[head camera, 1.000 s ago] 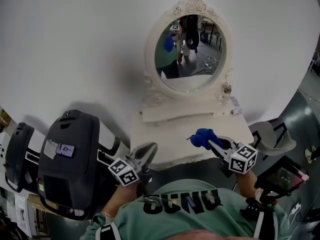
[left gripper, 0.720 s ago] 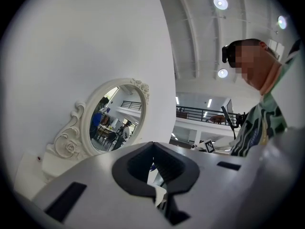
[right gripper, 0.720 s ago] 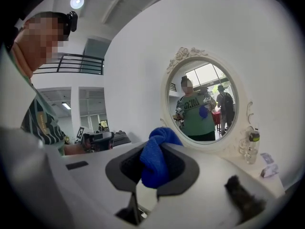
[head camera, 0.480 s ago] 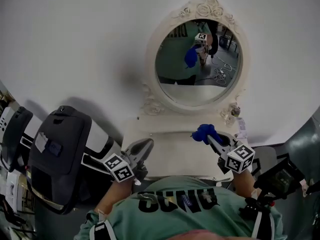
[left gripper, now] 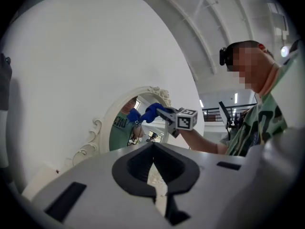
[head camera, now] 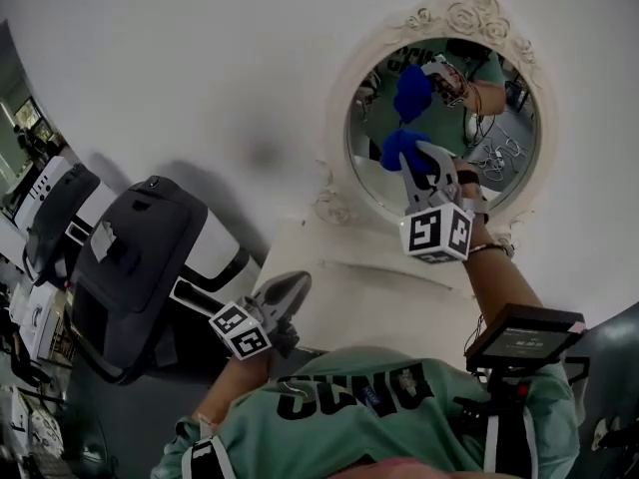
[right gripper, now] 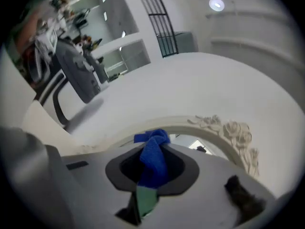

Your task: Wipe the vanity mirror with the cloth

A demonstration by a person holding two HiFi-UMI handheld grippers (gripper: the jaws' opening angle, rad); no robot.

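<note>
An oval vanity mirror [head camera: 469,118] in an ornate cream frame [head camera: 469,16] stands against the white wall on a white vanity top [head camera: 359,297]. My right gripper [head camera: 417,160] is raised in front of the glass, shut on a blue cloth [head camera: 399,148] that sits close to the mirror surface; its reflection shows above. In the right gripper view the cloth [right gripper: 153,157] is pinched between the jaws under the carved frame [right gripper: 228,130]. My left gripper [head camera: 290,292] hangs low over the vanity's left front, shut and empty. In the left gripper view the mirror [left gripper: 138,125] and the cloth [left gripper: 151,112] lie ahead.
A black and white machine [head camera: 140,267] stands left of the vanity, with more equipment [head camera: 50,218] beyond it. A device with a small screen [head camera: 519,337] is strapped at my right side. The white wall [head camera: 200,68] runs behind the mirror.
My right gripper has lifted the blue cloth from above the vanity top up to the mirror glass. The view has swung left. The left gripper has barely moved.
</note>
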